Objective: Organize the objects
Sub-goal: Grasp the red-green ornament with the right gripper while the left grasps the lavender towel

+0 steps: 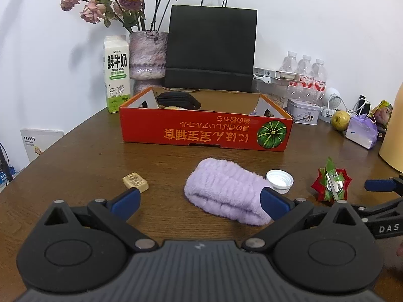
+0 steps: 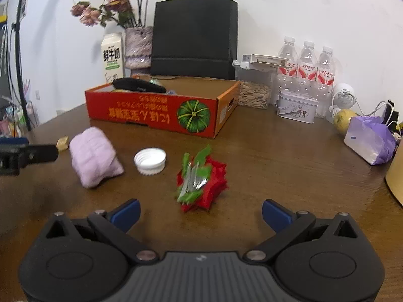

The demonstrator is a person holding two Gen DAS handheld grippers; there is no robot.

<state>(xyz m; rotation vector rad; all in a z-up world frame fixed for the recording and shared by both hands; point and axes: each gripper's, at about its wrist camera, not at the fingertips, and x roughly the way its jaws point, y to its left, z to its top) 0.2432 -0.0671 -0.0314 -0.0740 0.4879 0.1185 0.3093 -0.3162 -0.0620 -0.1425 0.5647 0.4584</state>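
A folded lilac towel (image 1: pixel 221 196) lies on the brown table between the tips of my open left gripper (image 1: pixel 200 201). A white cap (image 1: pixel 280 180), a red and green flower clip (image 1: pixel 331 185) and a small tan block (image 1: pixel 135 182) lie nearby. The red cardboard box (image 1: pixel 201 130) stands behind them with dark items inside. In the right wrist view my open, empty right gripper (image 2: pixel 200 214) sits just short of the flower clip (image 2: pixel 201 180), with the cap (image 2: pixel 150 161) and towel (image 2: pixel 93 157) to its left and the box (image 2: pixel 161 112) beyond.
A milk carton (image 1: pixel 116 74), a vase of dried roses (image 1: pixel 148 55) and a black paper bag (image 1: pixel 211 50) stand behind the box. Water bottles (image 2: pixel 307 63), a tin (image 2: pixel 297 108), a pear (image 2: pixel 343 120) and a purple packet (image 2: pixel 370 139) crowd the right side.
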